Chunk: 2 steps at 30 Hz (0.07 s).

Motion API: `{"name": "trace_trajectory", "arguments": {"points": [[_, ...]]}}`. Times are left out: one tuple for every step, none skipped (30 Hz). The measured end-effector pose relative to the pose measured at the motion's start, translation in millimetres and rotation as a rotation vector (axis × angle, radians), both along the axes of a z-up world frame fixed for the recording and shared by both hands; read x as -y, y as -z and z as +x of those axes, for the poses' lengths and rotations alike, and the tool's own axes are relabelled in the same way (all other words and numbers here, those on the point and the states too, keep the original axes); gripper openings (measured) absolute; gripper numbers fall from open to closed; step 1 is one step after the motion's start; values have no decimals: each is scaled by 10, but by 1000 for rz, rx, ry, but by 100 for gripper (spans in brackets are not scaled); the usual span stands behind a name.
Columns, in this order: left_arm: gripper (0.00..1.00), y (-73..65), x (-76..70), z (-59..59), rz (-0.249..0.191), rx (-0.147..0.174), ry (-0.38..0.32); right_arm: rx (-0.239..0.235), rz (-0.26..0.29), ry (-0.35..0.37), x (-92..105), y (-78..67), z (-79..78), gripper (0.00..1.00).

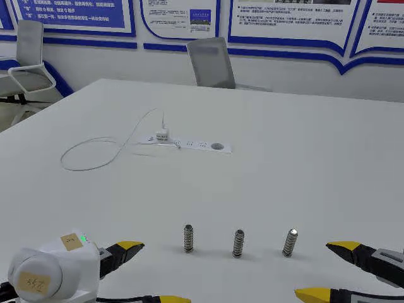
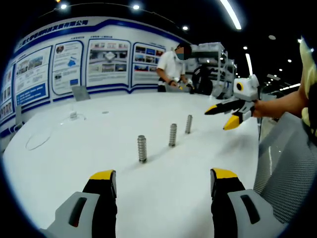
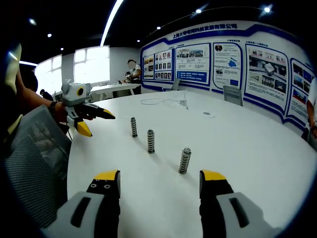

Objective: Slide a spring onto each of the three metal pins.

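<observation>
Here the middle pin (image 1: 238, 243) stands upright on the white table (image 1: 303, 170), with a spring (image 1: 238, 247) wound around its shaft. The left pin (image 1: 188, 238) stands near it on one side and the right pin (image 1: 290, 242) near it on the other. The three form a row and do not touch. Each of those two wears a coil as well, and the right pin's rounded top pokes out above its coil. The left gripper (image 1: 151, 273) hovers to the left of the middle pin and nearer the person than the row, its yellow-tipped jaws spread wide, released and grasping nothing. The right gripper (image 1: 328, 269) hovers to the right of the middle pin, likewise nearer the person, jaws spread and released with nothing between them. Neither gripper touches a pin. In the left gripper view the row runs away from the jaws, with the left pin closest and the right gripper past the far end; in the right gripper view the order is reversed. Well beyond the middle pin lies a white power strip (image 1: 203, 146) with a small plug (image 1: 162, 134) in it, and a thin white cable (image 1: 88, 154) loops away beyond and left of the middle pin. Farther beyond it, a grey chair (image 1: 211, 62) stands at the table's far edge, in front of a wall of blue-framed posters (image 1: 287, 19).
</observation>
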<state>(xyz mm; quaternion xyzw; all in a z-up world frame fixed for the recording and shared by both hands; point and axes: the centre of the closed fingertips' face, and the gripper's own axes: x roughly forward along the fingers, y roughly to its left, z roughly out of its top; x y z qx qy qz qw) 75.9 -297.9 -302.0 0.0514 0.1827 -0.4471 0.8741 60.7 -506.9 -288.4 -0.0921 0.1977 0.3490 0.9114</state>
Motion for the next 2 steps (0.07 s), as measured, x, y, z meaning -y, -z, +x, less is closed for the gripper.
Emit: {"name": "trace_trajectory", "arguments": {"points": [[79,1,2,-1,1,0,0,0,1,0,0,-1,0,66],[79,1,4,-2,1,-1,1,1,2,1,-3,-7,-2,66]]}}
